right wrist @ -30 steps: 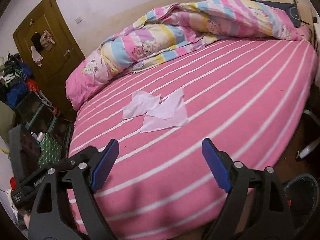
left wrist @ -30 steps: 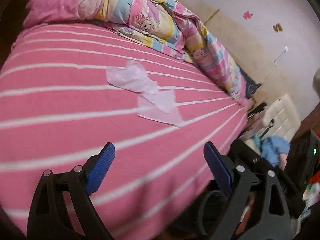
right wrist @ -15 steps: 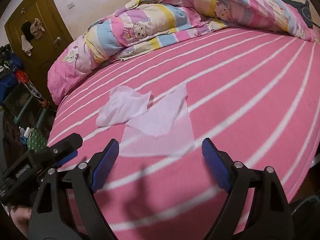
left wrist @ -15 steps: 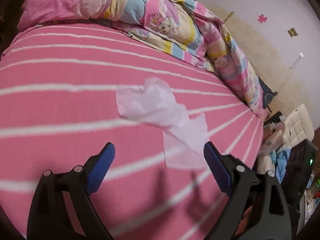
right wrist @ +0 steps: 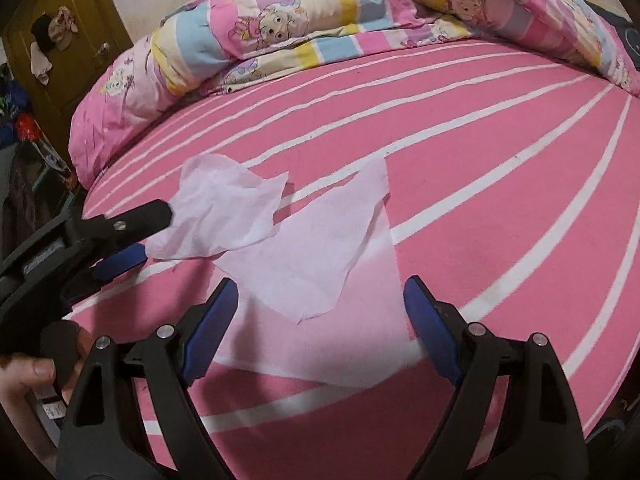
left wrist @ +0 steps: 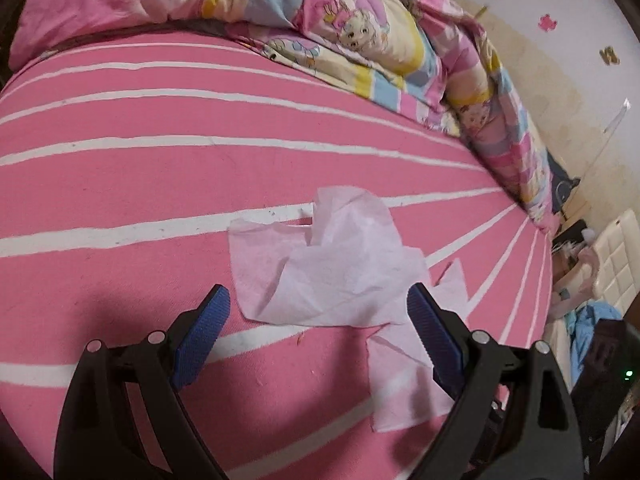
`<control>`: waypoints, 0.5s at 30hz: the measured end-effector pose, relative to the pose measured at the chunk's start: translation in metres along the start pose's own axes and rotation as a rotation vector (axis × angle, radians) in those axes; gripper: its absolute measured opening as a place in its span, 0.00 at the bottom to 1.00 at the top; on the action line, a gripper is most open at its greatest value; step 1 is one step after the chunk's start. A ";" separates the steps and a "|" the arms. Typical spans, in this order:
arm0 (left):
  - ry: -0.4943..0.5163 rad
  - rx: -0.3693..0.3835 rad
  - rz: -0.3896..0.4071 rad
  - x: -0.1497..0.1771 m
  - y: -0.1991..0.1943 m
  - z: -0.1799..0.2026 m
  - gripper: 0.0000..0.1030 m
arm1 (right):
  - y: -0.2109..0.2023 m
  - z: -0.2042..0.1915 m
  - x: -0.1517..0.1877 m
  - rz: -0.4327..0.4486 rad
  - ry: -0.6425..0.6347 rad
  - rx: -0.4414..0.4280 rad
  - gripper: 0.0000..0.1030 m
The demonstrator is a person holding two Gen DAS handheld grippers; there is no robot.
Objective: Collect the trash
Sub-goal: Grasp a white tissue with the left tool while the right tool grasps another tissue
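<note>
Two claws hover wide and empty over a pink striped bed (left wrist: 120, 168). Left claw (left wrist: 318, 320) frames the crumpled tissue (left wrist: 332, 264); right claw (right wrist: 320, 312) frames the flatter tissue (right wrist: 312, 256), which overlaps a third sheet (right wrist: 352, 344) lying nearest the bed's edge. Closing too high would likely miss the thin paper; closing too deep could pinch the sheet beneath. All three tissues look white, limp, creased, and easily torn. Beyond them lies a bunched cartoon quilt (right wrist: 280, 20).

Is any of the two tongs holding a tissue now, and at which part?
Nothing is held. Both the left tongs and right tongs are open above the tissues on the bed.
</note>
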State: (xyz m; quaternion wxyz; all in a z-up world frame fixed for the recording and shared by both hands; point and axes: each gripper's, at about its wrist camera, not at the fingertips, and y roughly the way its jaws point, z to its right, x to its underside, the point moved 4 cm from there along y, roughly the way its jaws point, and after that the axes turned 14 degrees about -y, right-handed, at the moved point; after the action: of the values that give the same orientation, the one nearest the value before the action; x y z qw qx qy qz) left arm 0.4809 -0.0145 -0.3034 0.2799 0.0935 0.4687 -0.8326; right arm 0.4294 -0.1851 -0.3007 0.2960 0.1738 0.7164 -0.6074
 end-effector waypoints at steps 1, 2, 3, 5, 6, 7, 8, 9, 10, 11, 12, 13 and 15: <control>0.010 -0.006 0.001 0.000 0.002 0.001 0.84 | 0.002 -0.002 -0.001 -0.003 -0.011 0.002 0.82; 0.022 -0.012 0.000 0.000 0.004 0.003 0.84 | 0.004 -0.004 0.000 -0.007 -0.024 0.003 0.81; 0.032 -0.017 -0.001 0.000 0.006 0.004 0.82 | 0.007 -0.006 -0.001 -0.012 -0.037 0.009 0.81; 0.043 -0.030 -0.001 0.000 0.009 0.004 0.74 | 0.012 -0.011 0.000 -0.028 -0.082 0.037 0.81; 0.048 -0.036 -0.002 0.000 0.011 0.003 0.70 | 0.013 -0.013 0.001 -0.034 -0.103 0.052 0.81; 0.050 -0.038 -0.001 0.000 0.011 0.003 0.65 | 0.015 -0.016 0.002 -0.040 -0.132 0.073 0.80; 0.050 -0.040 -0.001 -0.001 0.011 0.002 0.63 | 0.016 -0.018 0.002 -0.043 -0.152 0.083 0.77; 0.049 -0.039 -0.002 -0.001 0.011 0.002 0.61 | 0.016 -0.020 0.003 -0.045 -0.170 0.087 0.76; 0.048 -0.036 -0.005 -0.001 0.011 0.002 0.58 | 0.017 -0.021 0.004 -0.045 -0.178 0.088 0.73; 0.049 -0.031 -0.010 -0.001 0.011 0.002 0.55 | 0.017 -0.021 0.004 -0.044 -0.181 0.087 0.70; 0.050 -0.022 -0.020 -0.001 0.011 0.003 0.49 | 0.018 -0.021 0.004 -0.043 -0.184 0.086 0.68; 0.050 -0.020 -0.026 0.000 0.012 0.003 0.46 | 0.018 -0.022 0.005 -0.043 -0.188 0.080 0.64; 0.051 -0.026 -0.026 0.000 0.012 0.002 0.39 | 0.018 -0.024 0.005 -0.041 -0.193 0.072 0.55</control>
State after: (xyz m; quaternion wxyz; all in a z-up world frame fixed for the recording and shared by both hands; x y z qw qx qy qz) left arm 0.4875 -0.0210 -0.3112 0.2580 0.1052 0.4875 -0.8275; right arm 0.4318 -0.1587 -0.3155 0.3445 0.1105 0.6656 -0.6528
